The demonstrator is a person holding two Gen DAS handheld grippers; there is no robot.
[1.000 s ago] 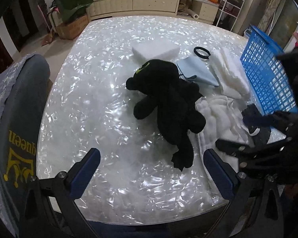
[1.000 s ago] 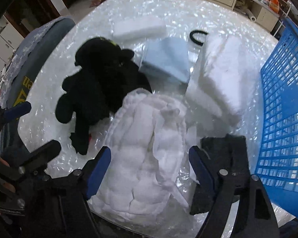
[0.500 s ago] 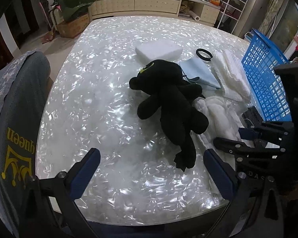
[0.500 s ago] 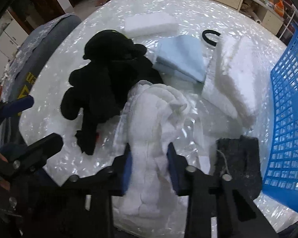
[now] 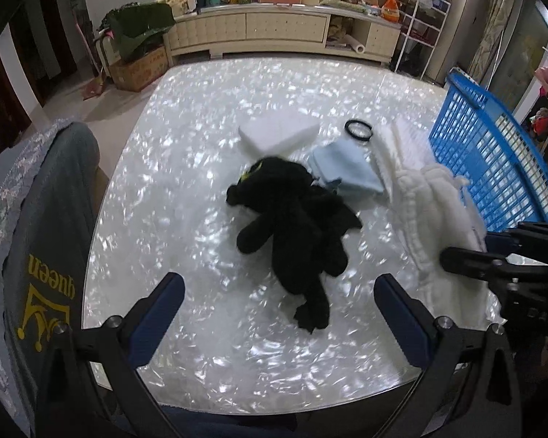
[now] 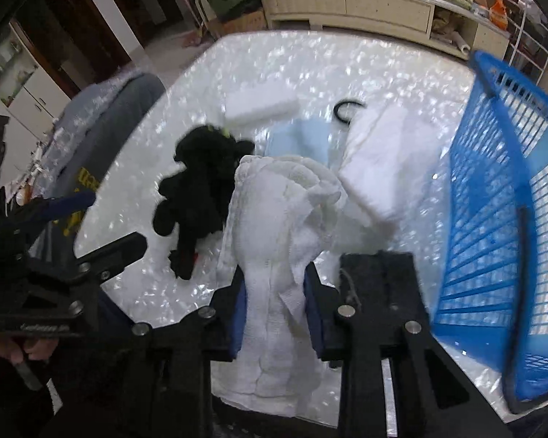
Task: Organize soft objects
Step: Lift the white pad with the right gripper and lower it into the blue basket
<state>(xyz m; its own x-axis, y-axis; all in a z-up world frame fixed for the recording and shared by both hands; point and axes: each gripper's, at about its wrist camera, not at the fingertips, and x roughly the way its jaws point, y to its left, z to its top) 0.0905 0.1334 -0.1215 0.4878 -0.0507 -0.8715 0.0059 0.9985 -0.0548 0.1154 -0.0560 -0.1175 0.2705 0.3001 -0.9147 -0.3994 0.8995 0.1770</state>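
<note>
Tool (image 6: 274,303) on right pinches white towel (image 6: 277,226).

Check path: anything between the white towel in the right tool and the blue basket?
Nothing visible blocks it. The right tool grips the white towel; the blue basket stands to its right, and the black pad lies low on the table.
</note>
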